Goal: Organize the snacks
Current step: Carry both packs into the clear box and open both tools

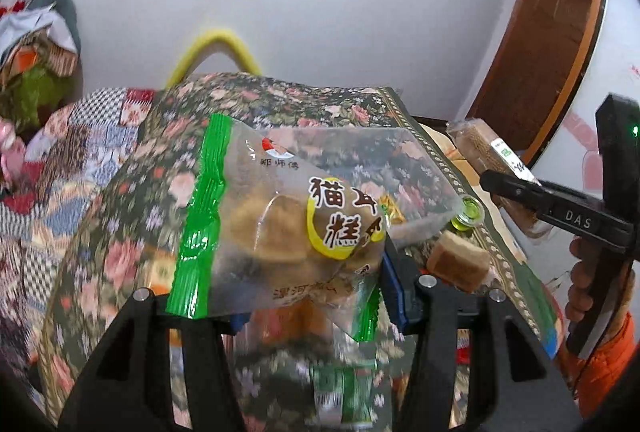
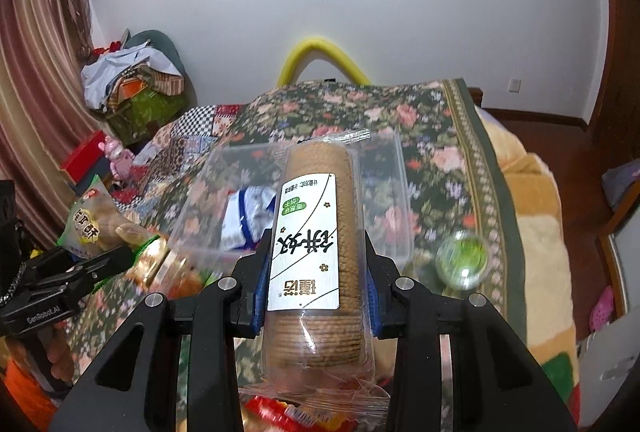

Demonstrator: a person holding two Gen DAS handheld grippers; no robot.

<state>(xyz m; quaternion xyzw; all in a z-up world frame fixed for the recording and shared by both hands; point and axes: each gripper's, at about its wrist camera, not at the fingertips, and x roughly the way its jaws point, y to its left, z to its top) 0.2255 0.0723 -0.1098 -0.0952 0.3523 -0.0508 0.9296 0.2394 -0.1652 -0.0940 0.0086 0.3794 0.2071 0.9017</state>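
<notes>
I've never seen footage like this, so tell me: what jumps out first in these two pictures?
Each gripper is clamped on a snack, held above a floral bedspread. The left gripper holds a clear, green-edged cake bag; the right gripper holds a long biscuit pack with a white label. Under that pack sits a clear plastic box, and a yellow foam arch stands at the far end by the wall.

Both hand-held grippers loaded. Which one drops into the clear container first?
Right. Its hand-held gripper holds the biscuit sleeve pointing over the clear container; the left hand-held gripper, with its cake bag, is off to the side.
</notes>
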